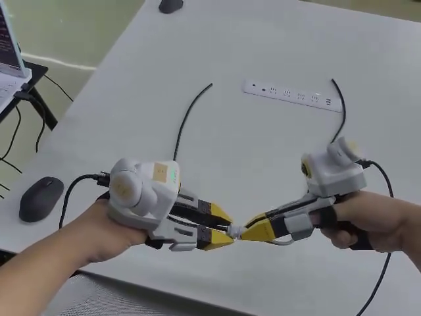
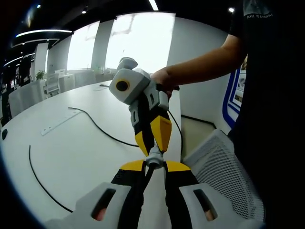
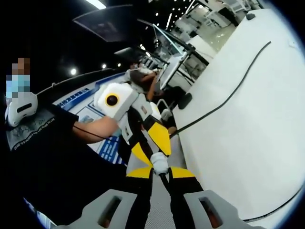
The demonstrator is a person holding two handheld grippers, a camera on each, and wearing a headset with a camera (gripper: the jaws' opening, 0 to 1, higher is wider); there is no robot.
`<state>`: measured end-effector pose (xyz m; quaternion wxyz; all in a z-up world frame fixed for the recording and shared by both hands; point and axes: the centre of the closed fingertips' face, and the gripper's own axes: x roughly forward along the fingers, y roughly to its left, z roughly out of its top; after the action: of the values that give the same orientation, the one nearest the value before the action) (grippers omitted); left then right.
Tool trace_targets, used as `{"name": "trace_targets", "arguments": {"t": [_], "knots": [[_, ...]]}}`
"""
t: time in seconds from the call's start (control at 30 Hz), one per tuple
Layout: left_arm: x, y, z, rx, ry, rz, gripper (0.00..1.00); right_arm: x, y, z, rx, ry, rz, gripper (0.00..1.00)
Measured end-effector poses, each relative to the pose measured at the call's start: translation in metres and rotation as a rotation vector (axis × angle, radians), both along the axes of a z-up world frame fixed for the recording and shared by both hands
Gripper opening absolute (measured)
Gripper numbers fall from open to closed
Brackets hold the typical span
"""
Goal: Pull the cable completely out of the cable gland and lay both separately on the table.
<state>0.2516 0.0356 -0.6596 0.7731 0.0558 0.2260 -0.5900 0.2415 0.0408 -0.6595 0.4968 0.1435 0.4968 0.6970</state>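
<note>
Cable gland (image 1: 234,230), small white plastic | held above near edge of white surface (image 1: 263,145) | your left gripper (image 1: 227,229) and right gripper (image 1: 246,233) both pinch it, tip to tip | thin black cable (image 1: 186,124) trails across surface

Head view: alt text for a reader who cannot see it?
The left gripper and right gripper meet tip to tip above a white table, both pinching a small white cable gland. A black cable and power strip lie beyond.
</note>
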Motion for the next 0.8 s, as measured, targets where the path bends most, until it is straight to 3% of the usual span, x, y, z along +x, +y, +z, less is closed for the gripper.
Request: {"name": "trace_targets", "arguments": {"t": [0.1, 0.23, 0.27, 0.3, 0.37, 0.5, 0.57, 0.73, 0.8], "knots": [[-0.0008, -0.0005, 0.0003, 0.003, 0.001, -0.004, 0.15, -0.0007, -0.0004, 0.0001, -0.001, 0.005, 0.001, 0.09], [-0.0011, -0.0006, -0.0002, 0.01, 0.008, -0.006, 0.15, -0.0002, -0.0007, 0.0, 0.011, -0.045, 0.005, 0.08], [-0.0002, 0.0003, -0.0009, 0.014, 0.01, -0.003, 0.15, 0.0019, 0.0001, -0.0009, 0.026, -0.103, 0.006, 0.08], [0.0002, 0.0005, -0.001, 0.014, 0.012, -0.001, 0.15, 0.0023, 0.0004, -0.001, 0.029, -0.122, 0.007, 0.08], [0.0016, 0.0015, -0.001, 0.013, 0.021, 0.005, 0.15, 0.0033, 0.0016, 0.0001, 0.062, -0.243, 0.022, 0.08], [0.0029, 0.0033, -0.0007, -0.007, 0.049, 0.019, 0.15, 0.0059, 0.0011, -0.0002, 0.092, -0.439, 0.055, 0.07], [0.0027, 0.0033, -0.0011, -0.014, 0.069, 0.026, 0.15, 0.0043, 0.0008, -0.0006, 0.072, -0.492, 0.064, 0.07], [0.0041, 0.0065, 0.0013, -0.063, 0.092, 0.045, 0.15, 0.0059, 0.0012, 0.0027, 0.058, -0.756, 0.131, 0.07], [0.0035, 0.0075, 0.0031, -0.079, 0.118, 0.056, 0.15, 0.0046, 0.002, 0.0043, 0.054, -0.852, 0.156, 0.07]]}}
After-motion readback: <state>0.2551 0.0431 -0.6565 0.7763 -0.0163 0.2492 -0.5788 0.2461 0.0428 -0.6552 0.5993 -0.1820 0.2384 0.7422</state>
